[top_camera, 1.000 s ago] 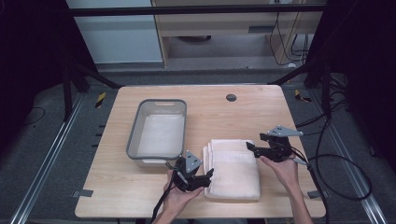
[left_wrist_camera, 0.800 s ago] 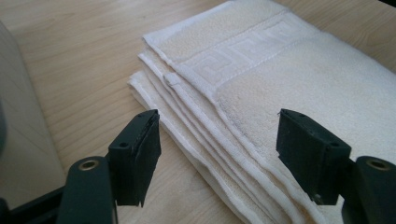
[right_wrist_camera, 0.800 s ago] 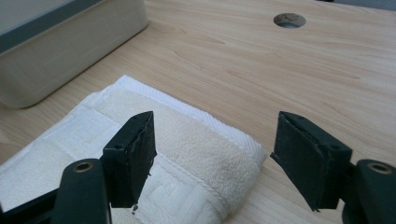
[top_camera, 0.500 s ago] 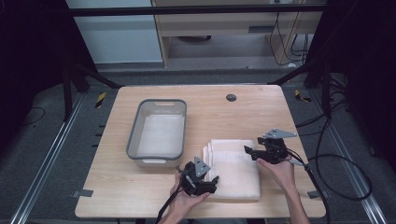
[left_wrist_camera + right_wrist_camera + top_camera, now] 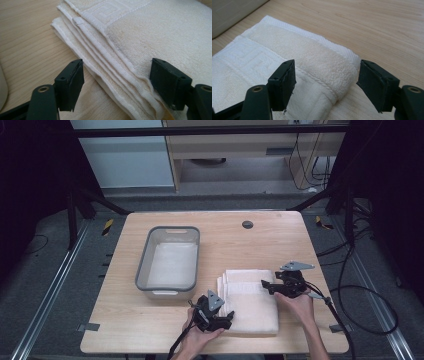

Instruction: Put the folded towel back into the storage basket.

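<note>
A folded cream towel [image 5: 250, 297] is seen lying flat on the wooden surface [image 5: 125, 330], between the two pairs of tongs. The left tongs [image 5: 223, 317] are held released, their jaws straddling the towel's layered edge [image 5: 110, 62]; the lower part of that edge is cut off by the frame. The right tongs [image 5: 265, 286] are likewise held released around a folded corner [image 5: 344, 72]. A grey tub [image 5: 170, 257] is set beyond the left tongs; its contents cannot be made out.

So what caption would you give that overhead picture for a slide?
Two hand-held grippers, left gripper and right gripper, open at a folded white towel beside a grey bin.
</note>
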`<state>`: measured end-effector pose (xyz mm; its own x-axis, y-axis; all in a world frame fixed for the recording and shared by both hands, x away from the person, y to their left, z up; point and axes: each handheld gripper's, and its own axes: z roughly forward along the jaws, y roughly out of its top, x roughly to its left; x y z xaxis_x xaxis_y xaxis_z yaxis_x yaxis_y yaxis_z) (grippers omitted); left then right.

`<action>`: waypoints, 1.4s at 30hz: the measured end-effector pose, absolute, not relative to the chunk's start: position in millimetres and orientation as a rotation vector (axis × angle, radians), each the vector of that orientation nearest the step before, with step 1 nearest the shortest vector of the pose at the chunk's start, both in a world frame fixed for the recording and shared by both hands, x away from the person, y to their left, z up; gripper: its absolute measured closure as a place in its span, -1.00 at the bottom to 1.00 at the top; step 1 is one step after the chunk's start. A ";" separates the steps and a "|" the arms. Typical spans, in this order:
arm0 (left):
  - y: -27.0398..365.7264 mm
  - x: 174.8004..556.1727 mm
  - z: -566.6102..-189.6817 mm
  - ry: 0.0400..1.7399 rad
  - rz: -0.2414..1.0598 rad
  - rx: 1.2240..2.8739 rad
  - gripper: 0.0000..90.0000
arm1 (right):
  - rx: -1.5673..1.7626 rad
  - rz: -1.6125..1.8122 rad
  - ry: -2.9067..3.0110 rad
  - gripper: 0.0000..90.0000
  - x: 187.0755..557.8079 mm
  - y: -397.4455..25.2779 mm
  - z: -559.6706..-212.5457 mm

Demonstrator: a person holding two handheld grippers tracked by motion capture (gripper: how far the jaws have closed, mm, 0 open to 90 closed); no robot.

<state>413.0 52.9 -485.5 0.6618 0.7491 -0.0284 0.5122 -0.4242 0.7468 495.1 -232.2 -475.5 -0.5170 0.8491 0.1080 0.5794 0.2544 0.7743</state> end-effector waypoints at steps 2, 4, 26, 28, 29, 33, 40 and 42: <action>52.6 412.6 -486.2 0.972 0.401 2.122 -0.41 | 1.319 1.122 2.211 -0.32 495.7 -231.5 -477.9; 52.4 412.9 -486.6 0.970 0.400 2.121 -0.41 | 1.320 1.124 2.217 -0.32 495.9 -230.7 -479.2; 51.4 421.3 -494.6 0.990 0.305 2.124 -0.41 | 1.396 1.102 2.247 -0.28 499.4 -224.9 -492.0; 51.1 421.4 -494.9 0.990 0.304 2.125 -0.41 | 1.398 1.096 2.254 -0.28 499.8 -225.1 -492.5; 50.6 421.3 -495.3 0.990 0.306 2.122 -0.41 | 1.406 1.105 2.252 -0.28 500.2 -225.1 -492.9; 49.8 421.1 -496.4 0.973 0.294 2.125 -0.36 | 1.444 1.120 2.260 -0.22 501.4 -225.6 -494.6; 50.1 422.5 -498.3 0.977 0.231 2.100 -0.20 | 1.477 1.165 2.275 -0.04 502.7 -226.1 -496.2; 50.8 423.5 -498.9 0.979 0.213 2.096 -0.17 | 1.481 1.171 2.277 0.01 502.7 -225.9 -496.3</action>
